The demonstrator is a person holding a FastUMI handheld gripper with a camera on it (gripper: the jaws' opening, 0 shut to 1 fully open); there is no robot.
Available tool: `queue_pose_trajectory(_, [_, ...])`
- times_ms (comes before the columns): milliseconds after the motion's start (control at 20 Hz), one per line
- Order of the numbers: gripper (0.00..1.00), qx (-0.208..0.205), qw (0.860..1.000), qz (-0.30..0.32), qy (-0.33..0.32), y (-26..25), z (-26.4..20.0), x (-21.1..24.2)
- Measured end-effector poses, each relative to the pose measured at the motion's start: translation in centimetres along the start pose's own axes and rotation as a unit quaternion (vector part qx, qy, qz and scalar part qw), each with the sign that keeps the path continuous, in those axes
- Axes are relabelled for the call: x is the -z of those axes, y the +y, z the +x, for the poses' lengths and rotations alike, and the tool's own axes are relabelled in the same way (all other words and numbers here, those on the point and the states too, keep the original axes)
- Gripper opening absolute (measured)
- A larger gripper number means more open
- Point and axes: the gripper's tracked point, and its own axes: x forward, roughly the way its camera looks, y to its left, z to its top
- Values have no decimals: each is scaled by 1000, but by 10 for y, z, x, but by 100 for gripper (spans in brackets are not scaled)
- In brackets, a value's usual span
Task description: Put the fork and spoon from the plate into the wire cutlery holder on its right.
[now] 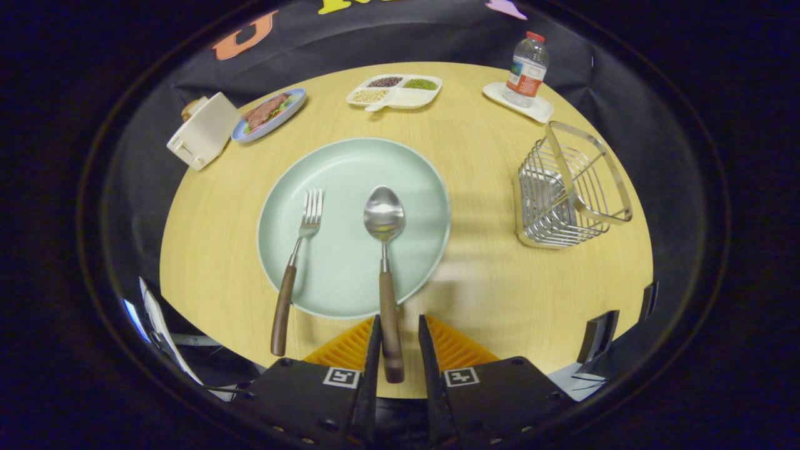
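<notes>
**A:** What is the surface like, and what surrounds it?

**B:** A round table (500, 275) with a pale wood-grain top, standing in front of a black cloth wall. At the far side sit a white toaster (203, 130), a blue plate of food (270, 114), a white divided dish (395, 92) holding grains and beans, and a water bottle (527, 69) with a red cap standing on a white coaster (537, 111).

**A:** Where are the fork and spoon?

**B:** Both lie on a pale green plate (356, 169) in the middle of the table. The fork (295, 270) is on the left, tines pointing away, its dark wooden handle running off the near rim onto the table. The spoon (385, 269) lies to its right, bowl up and pointing away.

**A:** And the holder?

**B:** The wire cutlery holder (565, 190) stands to the right of the plate, well apart from it, with a metal loop handle arching over the top.

**A:** What are the fingers doing?

**B:** The gripper (399, 347) sits at the near edge of the table. Its fingers are partly open, with the spoon's wooden handle lying in the narrow gap between them. The left finger is right against the handle; a sliver of space shows on the right, so they do not grip it.
</notes>
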Motion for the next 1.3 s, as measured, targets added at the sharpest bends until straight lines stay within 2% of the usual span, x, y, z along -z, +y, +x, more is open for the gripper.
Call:
queue_pose_trajectory(50, [34, -3, 1000, 1, 3, 1, 1, 0])
queue_pose_trajectory(100, [22, -11, 1000, 11, 13, 5, 9, 3])
queue_pose_trajectory(150, [10, -13, 1000, 14, 16, 6, -5, 2])
queue_pose_trajectory(250, [12, -11, 1000, 10, 13, 5, 2, 2])
queue_pose_trajectory(300, [3, -11, 1000, 13, 12, 6, 1, 2])
queue_pose_trajectory(1300, [3, -31, 999, 19, -21, 12, -18, -4])
